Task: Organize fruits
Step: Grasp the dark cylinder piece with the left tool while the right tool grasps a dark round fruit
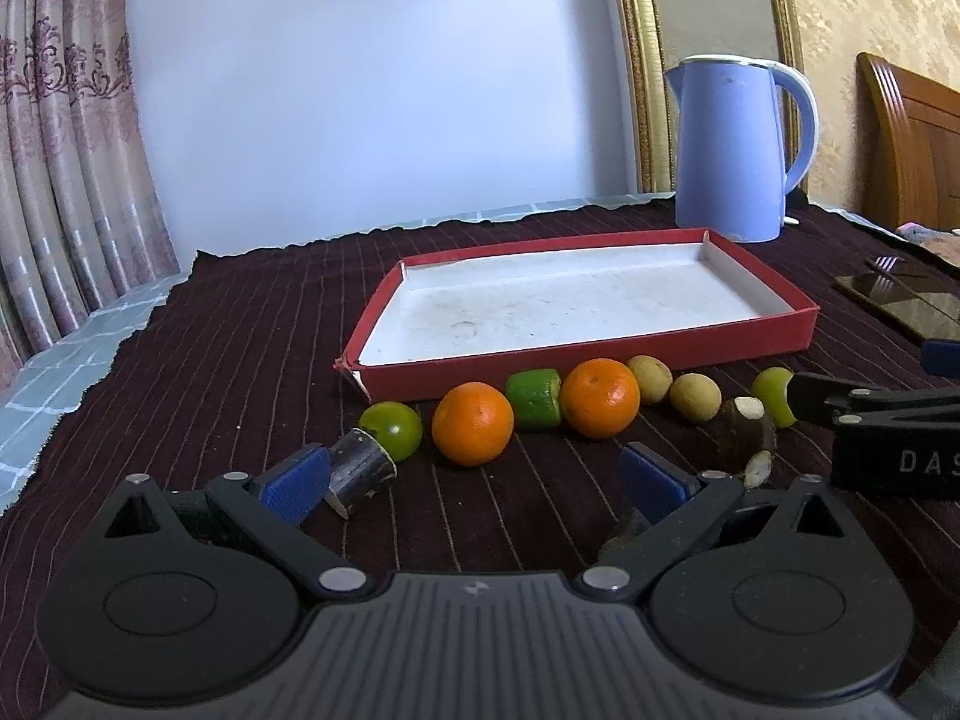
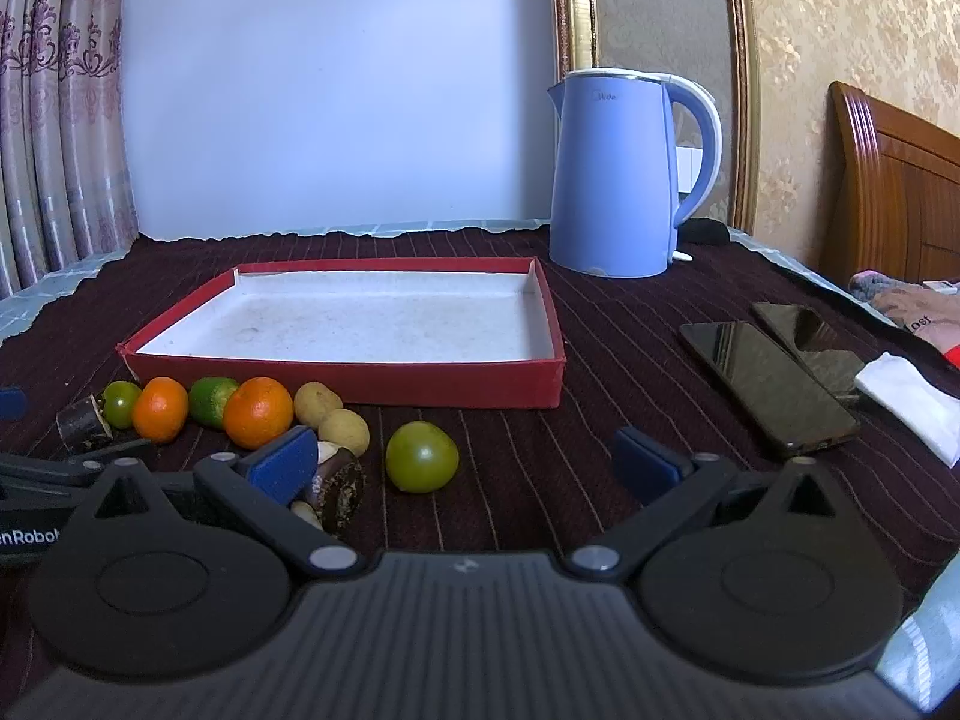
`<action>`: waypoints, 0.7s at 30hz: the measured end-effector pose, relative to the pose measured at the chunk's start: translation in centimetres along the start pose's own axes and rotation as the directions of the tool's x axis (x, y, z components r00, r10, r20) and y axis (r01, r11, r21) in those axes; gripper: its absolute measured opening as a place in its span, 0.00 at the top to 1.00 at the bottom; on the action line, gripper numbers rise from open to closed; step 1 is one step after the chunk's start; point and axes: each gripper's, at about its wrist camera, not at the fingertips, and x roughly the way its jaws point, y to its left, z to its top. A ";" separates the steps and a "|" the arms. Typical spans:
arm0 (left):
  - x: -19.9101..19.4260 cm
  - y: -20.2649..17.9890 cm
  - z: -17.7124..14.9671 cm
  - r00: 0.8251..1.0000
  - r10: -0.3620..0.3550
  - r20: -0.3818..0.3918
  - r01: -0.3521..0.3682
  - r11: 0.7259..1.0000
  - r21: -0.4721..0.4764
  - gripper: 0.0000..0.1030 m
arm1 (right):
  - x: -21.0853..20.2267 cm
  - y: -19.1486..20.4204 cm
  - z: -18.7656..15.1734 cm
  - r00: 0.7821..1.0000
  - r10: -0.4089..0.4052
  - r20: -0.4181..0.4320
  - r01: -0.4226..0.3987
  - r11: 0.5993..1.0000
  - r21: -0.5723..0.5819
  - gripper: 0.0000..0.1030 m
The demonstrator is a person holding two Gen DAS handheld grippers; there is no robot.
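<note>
A shallow red tray (image 1: pixel 600 360) (image 2: pixel 360 381) with a white bottom holds nothing. Fruits lie in a row on the dark cloth before it: two oranges (image 1: pixel 473 423) (image 1: pixel 600 397), green fruits (image 1: pixel 393 427) (image 1: pixel 533 399), two tan longans (image 1: pixel 695 397), and dark sugarcane pieces (image 1: pixel 359 468) (image 1: pixel 744 429). A lone green fruit (image 2: pixel 421 456) lies just ahead of my right gripper (image 2: pixel 468 459), which is open and empty. My left gripper (image 1: pixel 477 480) is open and empty, just short of the left orange. The right gripper's fingers (image 1: pixel 840 402) show at the left wrist view's right edge.
A blue kettle (image 1: pixel 735 147) (image 2: pixel 624 171) stands behind the tray's right corner. Two dark phones (image 2: pixel 771 384) and a white folded cloth (image 2: pixel 912 405) lie to the right. A curtain hangs at far left, a wooden headboard at far right.
</note>
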 end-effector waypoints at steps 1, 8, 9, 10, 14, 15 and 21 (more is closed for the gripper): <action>0.0 0.0 0.0 1.000 -0.006 -0.003 0.006 1.000 -0.001 0.00 | 0.0 0.0 0.0 1.000 -0.001 0.001 0.001 1.000 -0.002 0.00; -0.8 0.7 -1.2 0.994 -0.112 -0.013 0.111 0.994 -0.008 0.00 | -0.3 -0.1 0.0 1.000 -0.017 0.016 0.017 0.999 -0.027 0.00; -1.0 0.9 -1.3 0.991 -0.131 -0.012 0.131 0.991 -0.005 0.00 | -0.4 -0.1 0.0 1.000 -0.025 0.019 0.025 0.999 -0.033 0.00; -1.3 0.9 -1.5 0.988 -0.155 -0.011 0.155 0.988 0.005 0.00 | -0.4 -0.1 -0.1 0.999 -0.030 0.021 0.031 0.999 -0.036 0.00; -2.5 0.4 -2.1 0.977 -0.212 0.019 0.211 0.976 0.055 0.00 | -0.4 -0.5 -0.1 0.999 -0.033 0.022 0.034 0.999 -0.028 0.00; -2.7 0.1 -2.1 0.974 -0.225 0.025 0.223 0.972 0.071 0.00 | -0.3 -0.5 -0.1 0.999 -0.034 0.021 0.035 0.999 -0.027 0.00; -2.0 -1.7 -2.0 0.969 -0.247 0.011 0.244 0.962 0.125 0.01 | -0.3 -0.7 -0.3 0.999 -0.036 0.020 0.037 0.999 -0.033 0.00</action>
